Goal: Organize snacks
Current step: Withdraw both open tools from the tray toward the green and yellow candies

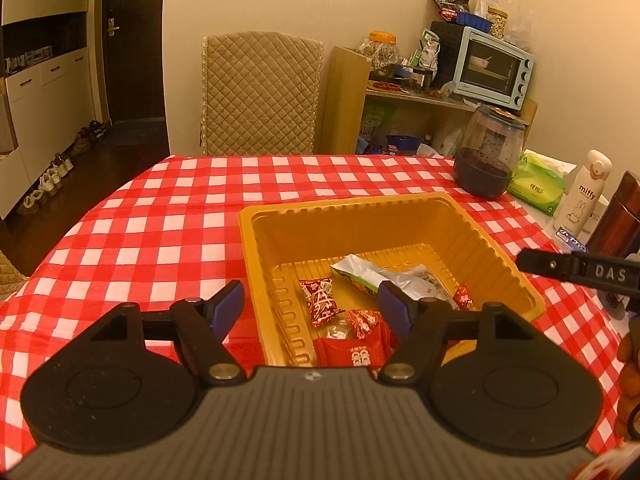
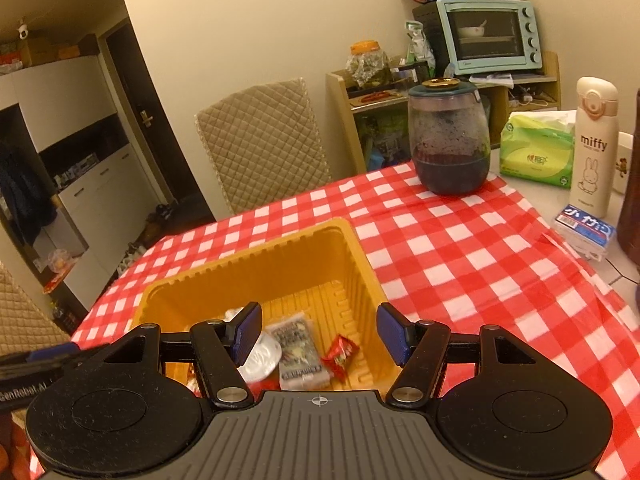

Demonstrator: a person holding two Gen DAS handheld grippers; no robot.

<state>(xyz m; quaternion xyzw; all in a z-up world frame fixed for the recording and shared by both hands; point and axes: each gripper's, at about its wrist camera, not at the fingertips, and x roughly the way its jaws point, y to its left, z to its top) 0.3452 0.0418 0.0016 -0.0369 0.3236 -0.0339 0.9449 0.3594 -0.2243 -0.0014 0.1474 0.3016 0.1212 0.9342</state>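
Checked tablecloth (image 1: 160,208), orange tray (image 1: 256,248) of snacks (image 1: 320,300), left tool (image 1: 310,304) and right tool (image 2: 318,334) spread, empty

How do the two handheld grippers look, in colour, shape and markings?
Both the left gripper and the right gripper are black with a grey ribbed body, two round black discs, silver pivot pins and blue pads on the fingers. From the left view, the right gripper's finger shows raised letters "DAS".
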